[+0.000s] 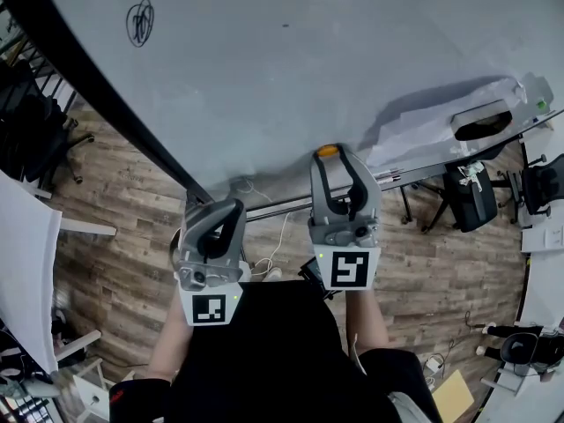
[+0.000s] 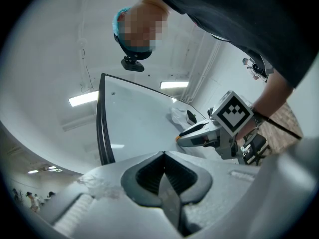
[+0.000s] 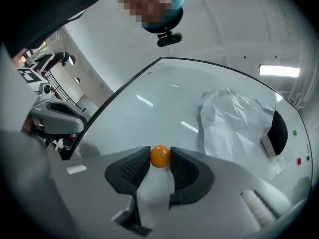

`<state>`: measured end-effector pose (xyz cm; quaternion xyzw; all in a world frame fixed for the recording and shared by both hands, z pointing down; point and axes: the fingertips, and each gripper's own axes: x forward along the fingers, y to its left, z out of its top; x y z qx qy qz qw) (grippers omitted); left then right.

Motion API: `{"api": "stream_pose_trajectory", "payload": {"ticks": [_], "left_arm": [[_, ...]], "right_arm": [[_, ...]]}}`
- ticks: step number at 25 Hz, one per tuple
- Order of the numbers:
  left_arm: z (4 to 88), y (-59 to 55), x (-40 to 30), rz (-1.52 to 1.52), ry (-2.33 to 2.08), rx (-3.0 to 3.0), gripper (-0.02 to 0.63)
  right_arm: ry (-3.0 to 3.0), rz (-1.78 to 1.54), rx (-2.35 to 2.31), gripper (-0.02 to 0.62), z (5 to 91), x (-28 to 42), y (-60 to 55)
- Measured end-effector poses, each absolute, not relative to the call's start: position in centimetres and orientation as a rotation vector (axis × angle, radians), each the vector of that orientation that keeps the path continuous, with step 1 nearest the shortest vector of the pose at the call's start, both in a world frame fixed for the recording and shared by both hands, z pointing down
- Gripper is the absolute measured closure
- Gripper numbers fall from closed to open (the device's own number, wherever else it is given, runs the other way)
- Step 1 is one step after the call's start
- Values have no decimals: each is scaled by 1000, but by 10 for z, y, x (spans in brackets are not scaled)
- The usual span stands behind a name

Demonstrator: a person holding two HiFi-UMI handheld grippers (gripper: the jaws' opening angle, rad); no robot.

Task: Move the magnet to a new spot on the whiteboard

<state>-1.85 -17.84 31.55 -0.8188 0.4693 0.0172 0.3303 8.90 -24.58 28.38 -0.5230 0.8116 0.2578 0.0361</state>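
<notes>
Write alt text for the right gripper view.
The right gripper's jaws are closed on a small orange magnet, one pad on each side, with the whiteboard behind it. Further right on the board are a crumpled white sheet and a black eraser.

Whiteboard point(image 1: 291, 60) wide open above and left of magnet point(image 1: 328, 151); crumpled sheet point(image 1: 423, 129), eraser point(image 1: 483, 122) crowd right side; black frame point(image 1: 85, 73) bounds left edge.
</notes>
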Motion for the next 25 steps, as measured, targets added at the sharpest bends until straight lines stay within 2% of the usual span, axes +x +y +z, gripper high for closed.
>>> {"api": "stream_pose_trajectory", "payload": {"ticks": [25], "left_arm": [[312, -156, -9, 76, 1197, -2155, 604]], "right_arm": [[2475, 836, -1620, 471, 274, 98, -211]]}}
